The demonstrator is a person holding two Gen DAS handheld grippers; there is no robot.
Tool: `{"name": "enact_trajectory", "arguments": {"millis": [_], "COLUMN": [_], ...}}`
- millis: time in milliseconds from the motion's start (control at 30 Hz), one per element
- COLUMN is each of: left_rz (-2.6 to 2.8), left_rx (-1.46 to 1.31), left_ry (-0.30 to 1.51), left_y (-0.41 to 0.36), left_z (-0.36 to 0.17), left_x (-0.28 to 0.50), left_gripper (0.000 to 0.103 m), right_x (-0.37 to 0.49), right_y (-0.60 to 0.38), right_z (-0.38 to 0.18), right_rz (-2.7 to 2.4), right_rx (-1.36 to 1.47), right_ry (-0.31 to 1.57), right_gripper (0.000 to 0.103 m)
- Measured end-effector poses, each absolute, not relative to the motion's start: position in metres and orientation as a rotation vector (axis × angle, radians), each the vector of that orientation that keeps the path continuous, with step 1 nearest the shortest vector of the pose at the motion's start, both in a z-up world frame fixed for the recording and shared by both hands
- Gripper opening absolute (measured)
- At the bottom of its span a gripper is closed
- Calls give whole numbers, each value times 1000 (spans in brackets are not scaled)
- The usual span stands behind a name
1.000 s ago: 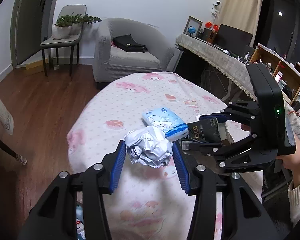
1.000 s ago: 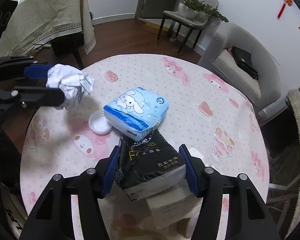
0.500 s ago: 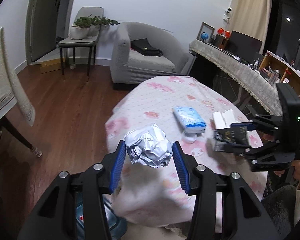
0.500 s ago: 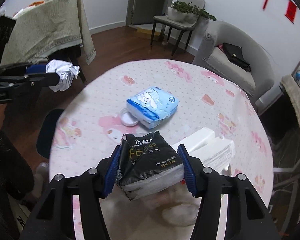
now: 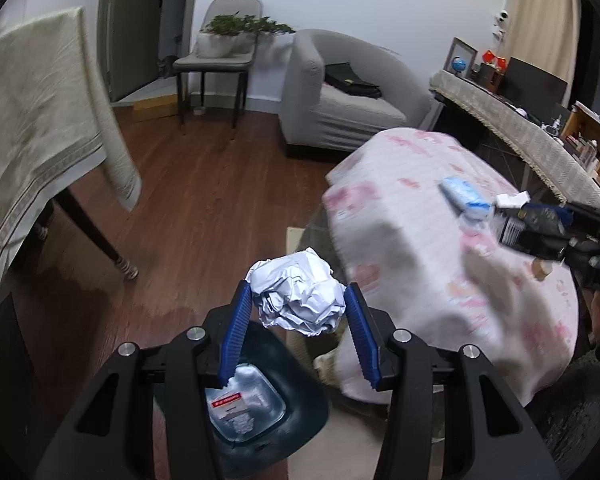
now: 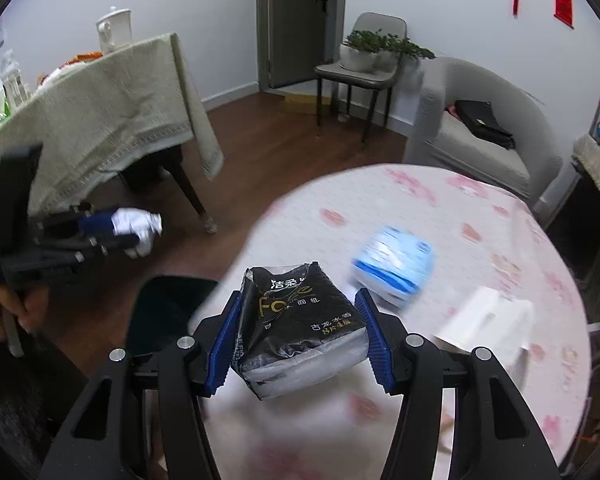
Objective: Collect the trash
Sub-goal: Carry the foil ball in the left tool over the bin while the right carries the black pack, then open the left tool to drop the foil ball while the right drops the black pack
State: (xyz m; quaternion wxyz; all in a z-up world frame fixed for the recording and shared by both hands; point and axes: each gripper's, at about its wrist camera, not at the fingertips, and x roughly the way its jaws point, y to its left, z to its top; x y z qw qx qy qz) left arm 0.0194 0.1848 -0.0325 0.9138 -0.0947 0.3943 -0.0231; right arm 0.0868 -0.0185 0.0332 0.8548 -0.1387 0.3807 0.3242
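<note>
Left gripper (image 5: 298, 322) clamped on a crumpled white paper ball (image 5: 297, 291), blue pads pressing both its sides, held in the air off the table edge, above the wood floor (image 5: 204, 200); directly below it sits a dark bin (image 5: 256, 408) with a clear liner, some paper scraps and a red-labelled slip at the bottom. In the right wrist view the same ball (image 6: 138, 226) shows at far left, pinched in the left gripper (image 6: 116, 232), well apart from the table. Right gripper (image 6: 300, 344) gripping a black tissue pack (image 6: 296, 328) with torn-open top, gold lettering on it, held over the near rim of the round table (image 6: 480, 240) with pink cartoon cloth. On the table: blue tissue pack (image 6: 394, 266), blurred, just beyond the black pack; white box (image 6: 488, 320) near the right side. Left view shows the right gripper (image 5: 540, 228) at far right with the black pack (image 5: 534, 222), over the table. Background: grey armchair (image 5: 340, 104), chair with potted plant (image 5: 236, 38), second table with beige cloth (image 6: 100, 120)
</note>
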Motion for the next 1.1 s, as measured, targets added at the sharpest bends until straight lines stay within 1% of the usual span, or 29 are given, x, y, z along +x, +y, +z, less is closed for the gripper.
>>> {"name": "enact_trajectory", "arguments": {"millis": [400,600,767,833,867,900,933,1000,1100], "left_rz": [61,73,60,56,54,50,47,42,40], "left_rx": [-207,-203,-241,-245,-246,-247,-245,-228,-214], "left_ry": [951,1060,1113,1131,1142,1154,1154,1160,1155], "left_y": [243,259,271,272,271,271,270,267,266], "left_z": [-93,-127,-148,-156,-160,-164,-165,-166,-166], "left_x": [0,-8,-13,-14,-13,-12,-13,-12,-12], "left_gripper": [51,51,51,53,56,62,64,67,67], "right_x": [67,61,59,59,58,58,59,60,63], "right_y": [79,117,142,149,153,156,160,164,170], "right_z": [25,8,-8,-15,-18,-21,-24,-29,-38], "right_rz": [859,908,926,929,933,934,934,936,936], "right_rx": [-232,-255,-270,-279,-283,-285,-288,-295,-306], "right_ry": [809,842,881,893,898,904,910,919,936], "right_gripper": [57,57,57,57,57,57,57,57,57]}}
